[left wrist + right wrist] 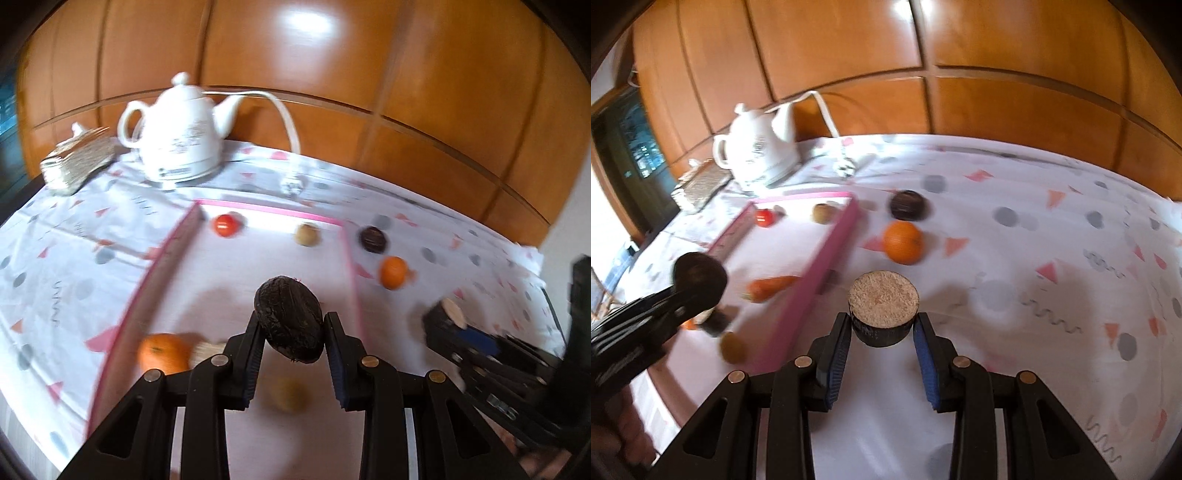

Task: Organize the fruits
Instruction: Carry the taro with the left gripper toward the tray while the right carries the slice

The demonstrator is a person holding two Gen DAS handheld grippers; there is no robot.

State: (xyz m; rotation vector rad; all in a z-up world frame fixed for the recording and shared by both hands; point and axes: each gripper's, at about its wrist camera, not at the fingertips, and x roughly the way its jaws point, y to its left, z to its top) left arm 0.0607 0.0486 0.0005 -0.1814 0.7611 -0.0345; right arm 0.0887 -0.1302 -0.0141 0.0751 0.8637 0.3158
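So the left tool (290, 325) is clamping a dark, wrinkly, egg-shaped fruit (288, 319) between its pads, hanging it over the pink-rimmed tray (266, 210). Right under that tool a blurry yellowish fruit (288, 395) is sitting on the tray floor, and down to its left an orange (162, 352) is lying by the tray's left wall. Further ahead, near the far rim, a red fruit (226, 224) and a tan round one (307, 234) are resting well apart from each other.

The right tool (882, 328) is gripping a short dark cylinder with a pale, grainy flat top (882, 314), holding it above the patterned cloth on the counter (1052, 229), just right of the tray wall. Just ahead of that tool another orange (903, 242) is sitting on the cloth outside the tray, and a bit past it a dark round fruit (908, 205). Off to its left, inside the tray, something carrot-like (772, 288) is lying there, too smeared to call for sure.

Way at the back, a white teapot (181, 129) with its cord (284, 114) is standing against the wooden panelling (406, 74), with a woven box (77, 162) left of it.
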